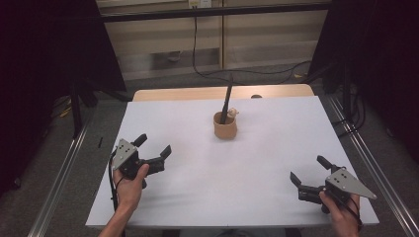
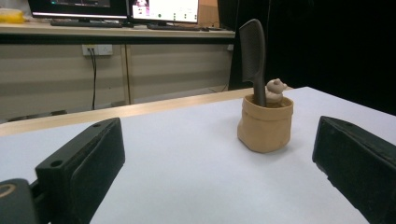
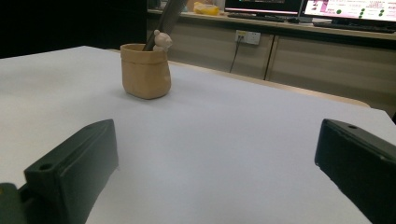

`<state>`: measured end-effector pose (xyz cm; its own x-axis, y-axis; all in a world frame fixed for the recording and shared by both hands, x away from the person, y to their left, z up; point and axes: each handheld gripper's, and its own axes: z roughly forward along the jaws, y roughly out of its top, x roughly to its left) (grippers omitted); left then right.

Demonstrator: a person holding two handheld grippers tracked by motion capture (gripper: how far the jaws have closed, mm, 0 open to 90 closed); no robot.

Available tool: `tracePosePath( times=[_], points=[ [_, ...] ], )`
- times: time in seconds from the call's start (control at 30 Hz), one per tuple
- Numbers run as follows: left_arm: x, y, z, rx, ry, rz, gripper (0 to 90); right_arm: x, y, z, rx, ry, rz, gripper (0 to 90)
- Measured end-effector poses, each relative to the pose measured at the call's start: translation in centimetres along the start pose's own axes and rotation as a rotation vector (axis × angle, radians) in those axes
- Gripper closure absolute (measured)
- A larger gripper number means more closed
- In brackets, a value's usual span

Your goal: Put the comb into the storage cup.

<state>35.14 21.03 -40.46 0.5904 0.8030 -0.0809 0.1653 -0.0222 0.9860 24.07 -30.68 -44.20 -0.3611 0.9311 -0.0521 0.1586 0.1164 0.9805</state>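
A small tan pouch-like cup [image 1: 225, 126] stands upright near the middle of the white table [image 1: 276, 148], toward the far side. A tall dark comb-like tool [image 1: 227, 101] leans out of it, beside a small beige bear figure [image 1: 232, 113]. The cup [image 2: 265, 122] sits ahead of my left gripper [image 2: 217, 168], and the tool [image 2: 254, 56] and figure [image 2: 274, 89] rise from it. My left gripper [image 1: 153, 146] rests open at the table's left. My right gripper [image 1: 309, 170] rests open at the front right, with the cup [image 3: 145, 70] far ahead on its left. Both hold nothing.
A wooden strip [image 1: 222, 93] borders the table's far edge. Metal rails [image 1: 59, 182] run along both sides. Beyond are cabinets [image 2: 140, 70], a cable [image 1: 197, 54] on the floor and monitors [image 3: 345, 8] on a counter.
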Motion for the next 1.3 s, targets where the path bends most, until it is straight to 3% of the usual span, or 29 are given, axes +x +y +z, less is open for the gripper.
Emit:
tracePosePath(
  times=[0.13,0.47,0.8,0.87,0.97,1.1,1.2,1.3],
  points=[
    [-0.1,-0.4,-0.9,0.003,0.019,0.010,2.5,0.0,0.0,0.0,0.000,-0.001,0.001,0.0],
    [-0.6,-1.3,-2.7,0.026,0.003,0.003,2.9,0.0,0.0,-0.1,-0.001,-0.002,0.003,0.0],
    [-0.9,-2.3,-5.0,0.040,0.048,0.002,3.1,0.0,0.0,-0.1,-0.001,-0.005,0.003,0.0],
    [-0.9,-2.5,-5.3,0.041,0.055,-0.022,3.1,0.0,0.0,0.0,-0.001,-0.007,0.003,0.0],
    [-0.9,-3.1,-5.7,0.057,0.075,-0.027,3.1,0.0,0.0,0.0,0.001,-0.007,0.003,0.0],
    [-0.9,-3.8,-6.2,0.087,0.070,-0.050,3.2,0.0,0.0,0.0,-0.001,-0.008,-0.001,0.0],
    [-1.0,-3.8,-6.2,0.082,0.097,-0.014,3.2,-0.1,0.0,0.1,0.001,-0.007,-0.001,0.0],
    [-1.2,-3.8,-5.9,0.084,0.089,-0.018,3.1,-0.1,0.0,0.1,0.001,-0.007,0.000,0.0]
  ],
)
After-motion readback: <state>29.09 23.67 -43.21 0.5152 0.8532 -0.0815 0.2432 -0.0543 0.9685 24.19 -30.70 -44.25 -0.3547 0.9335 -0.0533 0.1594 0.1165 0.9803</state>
